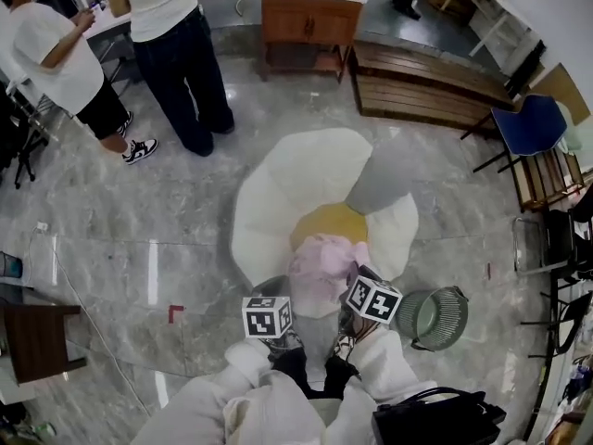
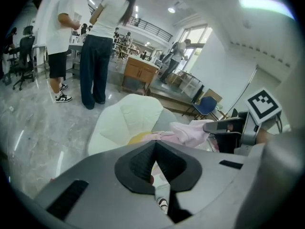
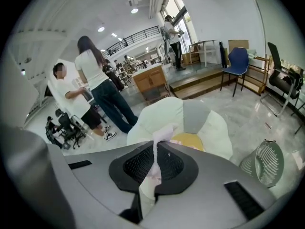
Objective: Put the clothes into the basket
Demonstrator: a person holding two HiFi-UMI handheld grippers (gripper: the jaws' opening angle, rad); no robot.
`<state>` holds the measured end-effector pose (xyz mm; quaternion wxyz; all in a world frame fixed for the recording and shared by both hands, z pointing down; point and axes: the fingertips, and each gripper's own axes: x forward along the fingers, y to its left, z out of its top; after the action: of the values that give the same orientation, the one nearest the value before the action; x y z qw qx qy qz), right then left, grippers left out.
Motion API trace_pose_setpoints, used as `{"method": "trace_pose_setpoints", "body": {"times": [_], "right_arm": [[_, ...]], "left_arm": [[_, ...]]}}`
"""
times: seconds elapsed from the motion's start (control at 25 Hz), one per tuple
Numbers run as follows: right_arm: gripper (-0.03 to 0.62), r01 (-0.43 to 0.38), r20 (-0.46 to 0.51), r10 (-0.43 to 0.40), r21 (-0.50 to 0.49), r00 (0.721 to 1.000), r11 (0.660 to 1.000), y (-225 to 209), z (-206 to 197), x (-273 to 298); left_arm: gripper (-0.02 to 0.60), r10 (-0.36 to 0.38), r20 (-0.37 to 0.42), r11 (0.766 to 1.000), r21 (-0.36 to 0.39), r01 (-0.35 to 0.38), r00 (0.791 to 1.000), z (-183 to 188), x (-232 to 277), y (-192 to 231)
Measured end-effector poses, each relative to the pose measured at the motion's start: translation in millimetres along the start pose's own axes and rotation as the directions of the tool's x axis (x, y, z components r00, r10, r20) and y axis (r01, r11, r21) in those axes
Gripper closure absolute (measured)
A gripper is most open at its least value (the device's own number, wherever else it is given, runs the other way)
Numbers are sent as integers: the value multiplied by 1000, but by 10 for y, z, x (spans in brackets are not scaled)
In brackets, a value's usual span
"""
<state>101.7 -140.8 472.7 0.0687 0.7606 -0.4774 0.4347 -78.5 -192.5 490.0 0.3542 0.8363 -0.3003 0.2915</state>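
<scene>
Left hand-held gripper (image 2: 153, 149) and right hand-held gripper (image 3: 155, 149) each clamped a pale pink fabric garment (image 1: 320, 262), bunched above the near edge of a white petal-shaped cushion seat (image 1: 306, 174). A round grey-green mesh basket (image 1: 434, 318) stood on the floor nearby, to the right.

Pink garment (image 1: 320, 267): lower part hidden behind left gripper (image 1: 271, 306) and right gripper (image 1: 366, 290); standing person (image 1: 176, 54) cut off by top edge.

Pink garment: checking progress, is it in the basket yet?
Out. Left tongs and right tongs hold the pink garment over the cushion; the basket stands apart.
</scene>
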Motion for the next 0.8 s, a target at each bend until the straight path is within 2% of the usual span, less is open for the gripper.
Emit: {"method": "trace_pose_setpoints", "body": {"times": [0.2,0.4,0.56,0.8], "right_arm": [[562,22,92,-25,39,995,999,-57,316,-300],[562,55,156,-66,76,986,996,-284,560,-553],[562,60,194,-83,120,978,991,-478,648,-780],[562,60,183,-91,170,979,984,-927,549,-984]], "left_arm": [[578,-43,30,999,-1,43,999,212,-27,-294],[578,-78,53,996,51,75,996,384,14,-639],[578,-96,43,991,94,92,994,382,32,-882],[578,-117,0,983,146,116,993,189,161,-1325]]}}
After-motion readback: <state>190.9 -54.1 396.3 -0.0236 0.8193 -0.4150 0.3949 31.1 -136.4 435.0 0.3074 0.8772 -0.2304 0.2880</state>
